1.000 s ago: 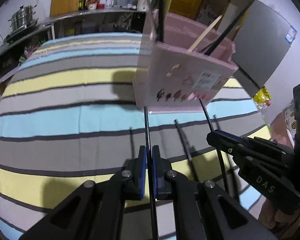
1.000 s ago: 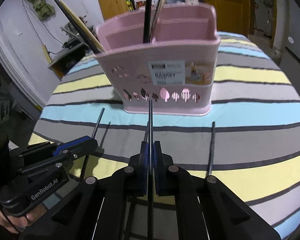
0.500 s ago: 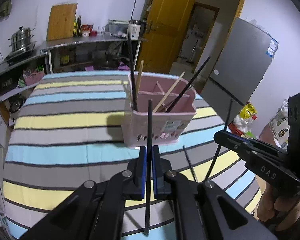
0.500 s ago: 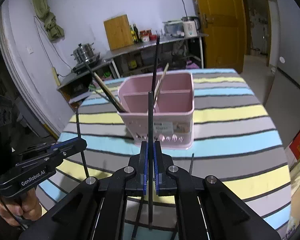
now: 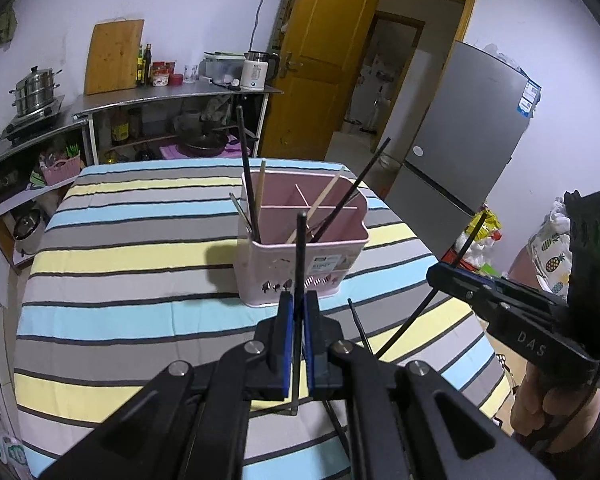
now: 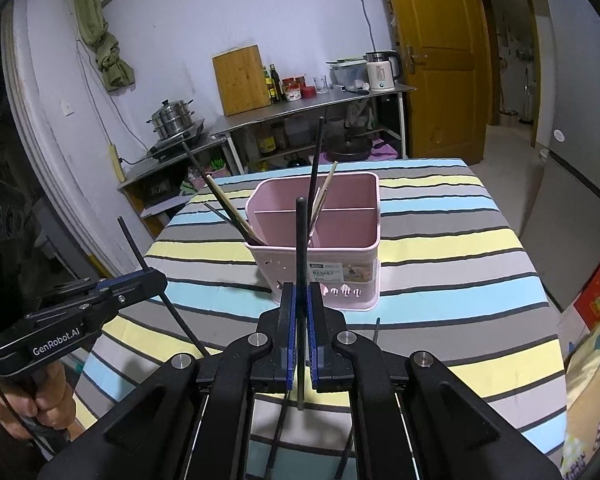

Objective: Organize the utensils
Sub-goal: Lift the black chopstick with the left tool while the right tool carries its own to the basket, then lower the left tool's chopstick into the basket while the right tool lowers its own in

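A pink divided utensil basket [image 5: 300, 256] [image 6: 320, 248] stands on the striped table and holds several black and wooden chopsticks. My left gripper [image 5: 295, 300] is shut on a black chopstick [image 5: 300, 248], held upright above the table in front of the basket. My right gripper [image 6: 300, 292] is shut on another black chopstick [image 6: 300, 240], also upright in front of the basket. Each gripper shows in the other's view, the right one [image 5: 452, 276] and the left one [image 6: 148, 280], each with its stick. More black chopsticks [image 5: 358, 324] [image 6: 376, 330] lie on the cloth near the basket.
The striped tablecloth [image 5: 120, 280] covers a table with edges close on the left and right. A grey fridge [image 5: 460, 144] stands to the right. A steel shelf [image 6: 300, 108] with pots, bottles and a kettle lines the far wall. A yellow door [image 6: 432, 40] is behind.
Both grippers have risen and pulled back from the table, each lifting its black chopstick off the cloth. The basket now looks smaller and farther away.
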A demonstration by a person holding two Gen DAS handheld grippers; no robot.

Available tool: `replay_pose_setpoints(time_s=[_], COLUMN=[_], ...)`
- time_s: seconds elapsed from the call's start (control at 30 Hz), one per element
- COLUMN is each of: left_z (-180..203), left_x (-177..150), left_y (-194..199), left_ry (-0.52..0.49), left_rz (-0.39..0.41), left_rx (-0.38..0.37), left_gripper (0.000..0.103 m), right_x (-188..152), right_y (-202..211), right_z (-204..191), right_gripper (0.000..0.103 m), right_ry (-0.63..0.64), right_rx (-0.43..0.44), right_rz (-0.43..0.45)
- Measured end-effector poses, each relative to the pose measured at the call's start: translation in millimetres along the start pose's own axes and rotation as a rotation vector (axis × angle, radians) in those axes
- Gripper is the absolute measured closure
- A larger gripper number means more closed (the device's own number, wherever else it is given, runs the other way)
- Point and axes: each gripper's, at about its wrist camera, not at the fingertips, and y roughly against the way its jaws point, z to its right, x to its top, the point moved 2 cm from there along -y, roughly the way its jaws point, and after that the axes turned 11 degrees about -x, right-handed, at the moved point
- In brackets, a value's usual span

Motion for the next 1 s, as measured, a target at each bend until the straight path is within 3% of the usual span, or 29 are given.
replay_pose_setpoints(time_s=[0.53,1.0], left_z=[3,14], left_x=[9,73], left_y=[15,31], left_ry=[-0.005,-0.039], left_rz=[0.007,0.093], left_rx=[-0.007,-0.011], left_gripper=[0.098,0.098], right_x=[10,65], right_y=[22,38], right_z=[2,2], right_gripper=[0.098,0.098], right_ry=[-0.005,-0.032], right_rx=[-0.003,0.008], right_rz=[0.047,0.155])
